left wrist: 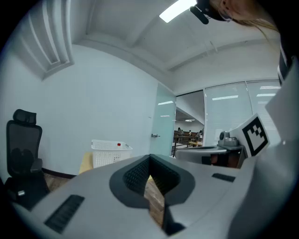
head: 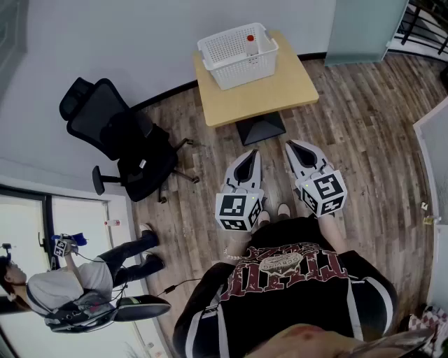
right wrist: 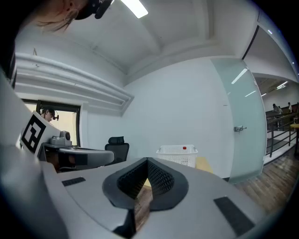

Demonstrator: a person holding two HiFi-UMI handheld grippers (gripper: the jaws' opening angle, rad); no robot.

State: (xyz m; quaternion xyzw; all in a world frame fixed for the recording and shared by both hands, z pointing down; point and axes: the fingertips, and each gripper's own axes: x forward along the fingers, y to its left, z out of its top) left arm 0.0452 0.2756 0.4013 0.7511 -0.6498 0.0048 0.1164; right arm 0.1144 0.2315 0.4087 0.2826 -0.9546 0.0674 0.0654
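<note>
A white perforated plastic basket (head: 245, 70) stands upright at the back of the light wooden square table (head: 269, 94), holding perhaps a red-capped bottle (head: 250, 42).

Bright, even light from a ceiling lamp (left wrist: 180, 10), soft shadows, fisheye bending with dark corners, and the close left gripper (left wrist: 150, 158) perhaps slightly blurred.

**Open floor ahead, chair on your left**

Bare wood floor (head: 364, 140) lies open from your left gripper (head: 252, 153) and right gripper (head: 291, 145) to the table (head: 280, 94). The white basket (head: 231, 70) fills its far left corner. The office chair (head: 133, 150) blocks your left, well apart.
</note>
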